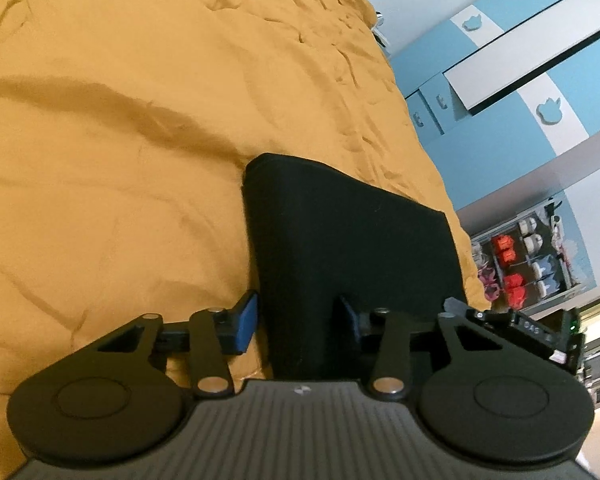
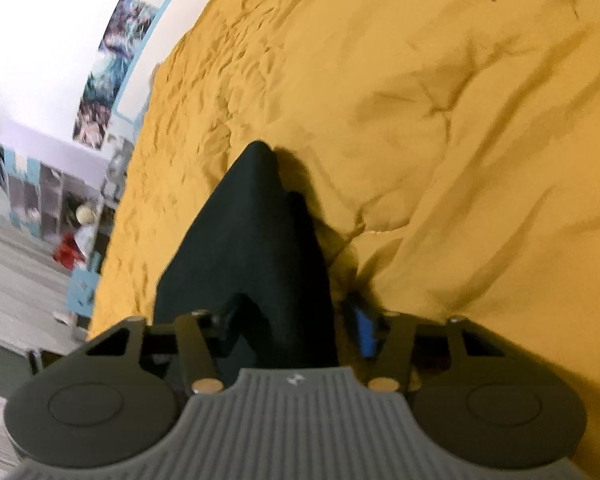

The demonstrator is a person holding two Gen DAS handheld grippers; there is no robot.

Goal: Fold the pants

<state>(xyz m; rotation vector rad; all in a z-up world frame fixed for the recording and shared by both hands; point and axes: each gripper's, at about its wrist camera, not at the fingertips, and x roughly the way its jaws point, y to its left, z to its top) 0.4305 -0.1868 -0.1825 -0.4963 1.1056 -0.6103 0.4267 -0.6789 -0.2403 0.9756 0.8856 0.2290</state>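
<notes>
Looking down my left gripper (image 1: 298, 322), I see the black pants (image 1: 340, 248) running up between its two fingers, the blue-padded finger (image 1: 246, 324) sitting just left of the cloth and the other finger partly sunk behind it on the right. The fingers stand apart with the thick fabric bundle filling the gap; whether they truly pinch it I cannot tell. From here the pants form a broad folded slab, its long axis running from the near edge away toward the far side, ending in a squared, rounded-corner edge over the mustard bedspread (image 1: 120, 140). A blue and white wardrobe (image 1: 520, 92) stands at the right, with a shelf of shoes (image 1: 528, 264) below it.

On my right gripper (image 2: 294, 326) the same pants (image 2: 248, 248) pass between the fingers, again filling the gap, grip uncertain. Here the cloth narrows to a point aimed far and slightly left, lying against the rumpled bedspread (image 2: 420, 120). Blur softens the left side of this view.
</notes>
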